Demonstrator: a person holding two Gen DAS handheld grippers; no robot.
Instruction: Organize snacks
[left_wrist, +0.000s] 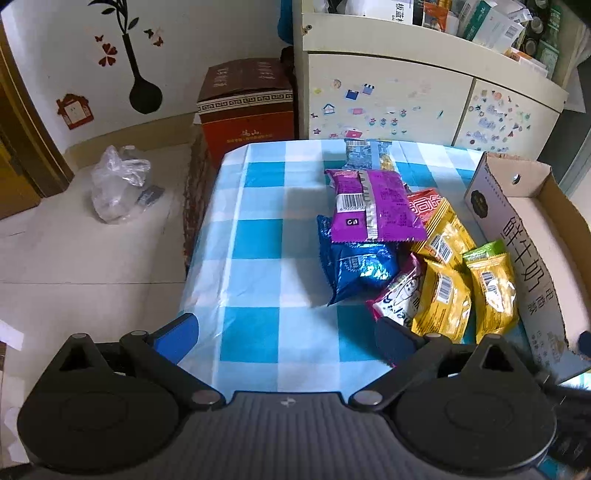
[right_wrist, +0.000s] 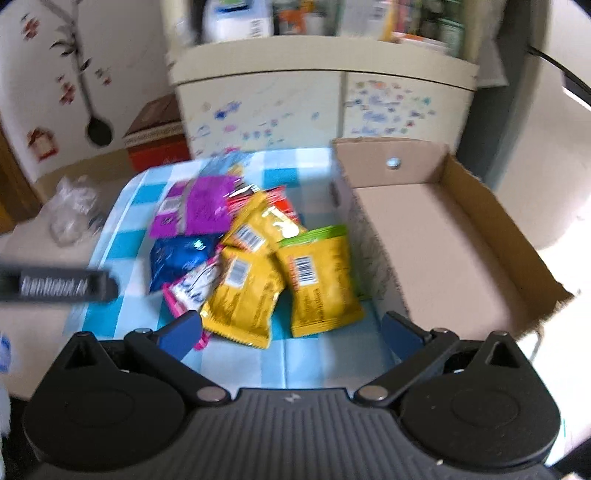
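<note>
So, left wrist view first: my left gripper (left_wrist: 286, 334) is spread wide, nothing between the fingers, hovering low over the blue-and-white checked tablecloth (left_wrist: 255, 229). Snack pile sits ahead and to the right: purple foil packet (left_wrist: 373, 205) on top, blue foil packet (left_wrist: 356, 266) under its near edge, a red packet (left_wrist: 424, 203) peeking out behind, pink-and-white packet (left_wrist: 399, 291) nearest my right finger, then three yellow pouches (left_wrist: 443, 295), one with a green top. Open brown cardboard box (left_wrist: 517, 236) with printed side wall stands just beside the pile on the right.

Right wrist view, blurred: my right gripper (right_wrist: 291, 328) is also spread and holding nothing, aimed at the near edge of the pile. Green-topped yellow pouch (right_wrist: 319, 278) and a second yellow pouch (right_wrist: 242, 295) lie right in front of the fingers. Box floor looks bare as far as I can see; every packet visible is on the cloth, none in the box. Black body of the other gripper shows at the left edge.

My read: step is the first pick, nothing sorted yet. Next move probably wants the right fingers lowered around the green-topped pouch, a pinch on its edge, then a lift over the box wall. Foil is slippery and neighbours overlap, so risk of dragging a second pouch along.
</note>
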